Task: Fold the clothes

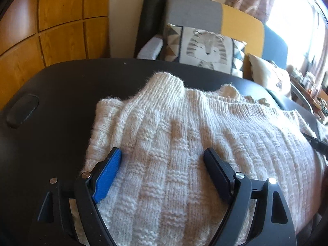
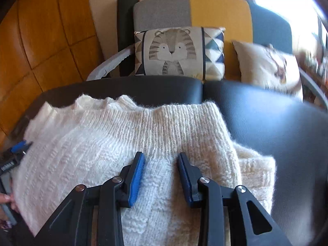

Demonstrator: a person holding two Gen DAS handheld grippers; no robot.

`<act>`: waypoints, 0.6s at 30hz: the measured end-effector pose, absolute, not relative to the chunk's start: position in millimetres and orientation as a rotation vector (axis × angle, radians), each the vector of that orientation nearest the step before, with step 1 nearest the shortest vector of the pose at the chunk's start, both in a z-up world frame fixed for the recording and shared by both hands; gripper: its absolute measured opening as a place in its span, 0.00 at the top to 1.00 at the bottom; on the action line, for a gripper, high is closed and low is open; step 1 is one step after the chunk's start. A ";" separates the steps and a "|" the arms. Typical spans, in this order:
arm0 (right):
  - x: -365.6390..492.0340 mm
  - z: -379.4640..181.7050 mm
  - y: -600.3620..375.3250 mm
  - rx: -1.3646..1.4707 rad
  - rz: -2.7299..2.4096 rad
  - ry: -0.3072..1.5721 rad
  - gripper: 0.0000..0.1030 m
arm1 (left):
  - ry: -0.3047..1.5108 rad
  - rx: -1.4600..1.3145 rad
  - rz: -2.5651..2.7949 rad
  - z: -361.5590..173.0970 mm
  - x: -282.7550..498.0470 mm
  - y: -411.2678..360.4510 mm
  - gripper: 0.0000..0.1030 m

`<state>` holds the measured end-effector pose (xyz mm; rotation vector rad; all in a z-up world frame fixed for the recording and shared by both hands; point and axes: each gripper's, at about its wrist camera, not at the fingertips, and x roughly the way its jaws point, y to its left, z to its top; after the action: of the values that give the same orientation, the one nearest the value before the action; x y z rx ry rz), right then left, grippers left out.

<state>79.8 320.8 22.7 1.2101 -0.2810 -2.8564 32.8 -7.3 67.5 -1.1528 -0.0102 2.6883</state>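
A cream chunky-knit sweater point(image 1: 184, 143) lies spread on a dark padded surface point(image 1: 61, 102), with its ribbed hem toward the far side. In the left wrist view my left gripper point(image 1: 164, 155) is open wide over the sweater's near left part, the knit lying under and between its fingers. The right wrist view shows my right gripper point(image 2: 161, 162) with its jaws narrowed onto a raised, fuzzy fold of the sweater point(image 2: 123, 135) near its right side. A folded layer point(image 2: 256, 174) sticks out to the right. My left gripper's blue pad point(image 2: 18, 144) shows at the far left.
Behind the dark surface point(image 2: 276, 133) stands a grey, yellow and blue sofa point(image 2: 215, 10) with a tiger cushion point(image 2: 174, 51) and a cream cushion point(image 2: 266, 65). Wooden cabinet doors point(image 1: 51, 30) fill the left. A person's fingers point(image 2: 7, 198) show at the left edge.
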 end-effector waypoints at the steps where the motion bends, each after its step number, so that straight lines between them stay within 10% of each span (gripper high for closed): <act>1: 90.2 21.0 323.6 1.207 -2.845 -0.323 0.68 | 0.001 -1.157 2.682 68.9 42.2 -7.0 0.18; 13: 270.1 49.5 385.5 0.952 -2.901 -0.830 0.67 | -0.162 -0.928 2.593 132.5 129.4 23.6 0.18; 18: 327.3 50.6 410.2 0.934 -2.827 -0.959 0.67 | 0.129 -0.919 2.358 136.2 132.6 126.1 0.18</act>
<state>327.3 410.2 50.6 0.9336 -0.9592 -2.8268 132.6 126.1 136.2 -0.9192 0.1285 2.3582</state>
